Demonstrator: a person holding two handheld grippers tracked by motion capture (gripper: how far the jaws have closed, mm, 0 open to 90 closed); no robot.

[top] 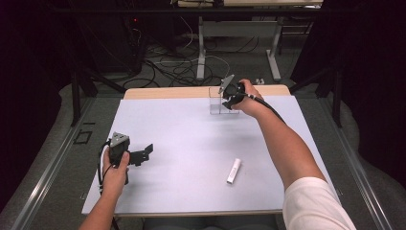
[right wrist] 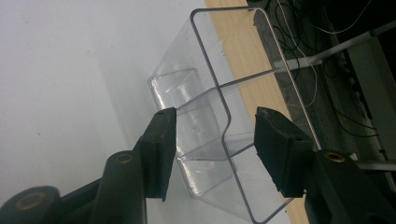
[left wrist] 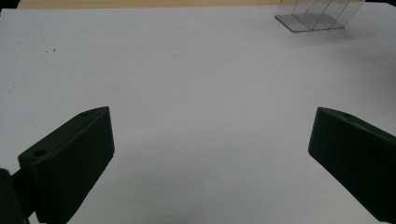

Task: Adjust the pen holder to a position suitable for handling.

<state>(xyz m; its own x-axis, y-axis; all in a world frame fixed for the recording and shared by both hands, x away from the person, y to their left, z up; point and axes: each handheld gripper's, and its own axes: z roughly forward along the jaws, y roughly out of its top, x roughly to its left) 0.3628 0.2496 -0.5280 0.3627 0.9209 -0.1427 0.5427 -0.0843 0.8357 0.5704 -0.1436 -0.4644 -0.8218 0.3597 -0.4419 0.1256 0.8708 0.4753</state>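
A clear plastic divided box [top: 216, 104] stands at the far middle of the white sheet [top: 182, 129]. My right gripper [top: 230, 97] is at its top right; in the right gripper view the box [right wrist: 184, 86] has its near wall rim between the jaws, which stand apart without touching it, so the right gripper [right wrist: 212, 116] is open. My left gripper [top: 143, 154] hovers near the sheet's left edge, open and holding nothing. Its wide-spread jaws frame bare sheet in the left gripper view [left wrist: 212, 112], with the box [left wrist: 317, 16] far off at the top right.
A small white tube [top: 234, 170] lies on the sheet at the near right, between the two arms. The table's wooden edge [top: 167, 92] runs behind the box. Beyond it are table legs and loose cables [top: 172, 67] on the floor.
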